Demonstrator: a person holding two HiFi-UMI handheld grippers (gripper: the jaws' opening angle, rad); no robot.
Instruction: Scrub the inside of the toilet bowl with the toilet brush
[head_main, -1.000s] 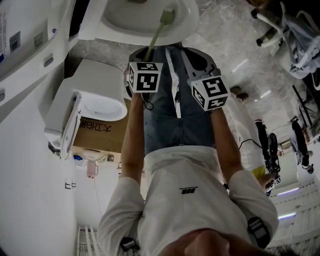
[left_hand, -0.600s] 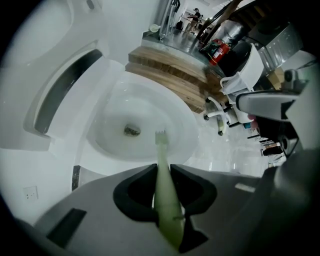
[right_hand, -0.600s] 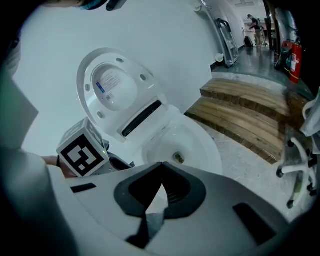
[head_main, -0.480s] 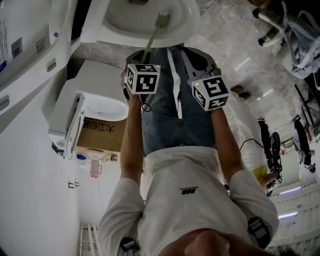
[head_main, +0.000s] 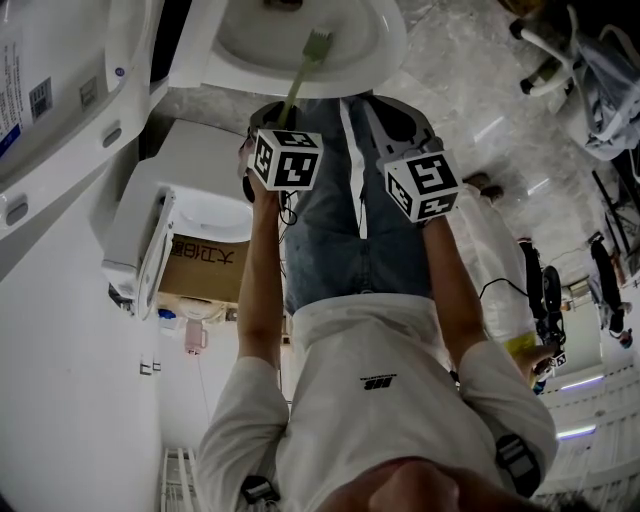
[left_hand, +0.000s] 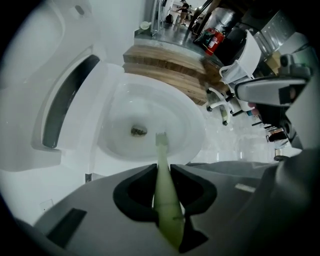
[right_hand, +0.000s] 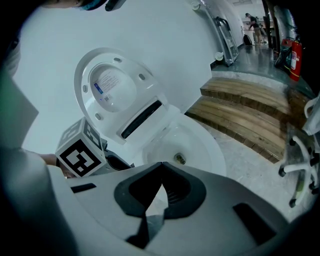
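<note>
Head view: the left gripper points the green brush into the toilet bowl, with the bristles inside the near rim. The right gripper hangs just beside it, over the person's legs and short of the rim. The scrubbing looks under way. It would go best with the bristles pressed against the porcelain and swept round the wall, using a firm grip so the thin handle does not twist.

Left gripper view: the left gripper has its fingers nearly closed, clamped on the brush handle. The bristles sit low on the near wall of the bowl, just right of the drain.

Right gripper view: the right gripper has its tips together and holds nothing. The bowl lies beyond them, under the raised lid.
</note>
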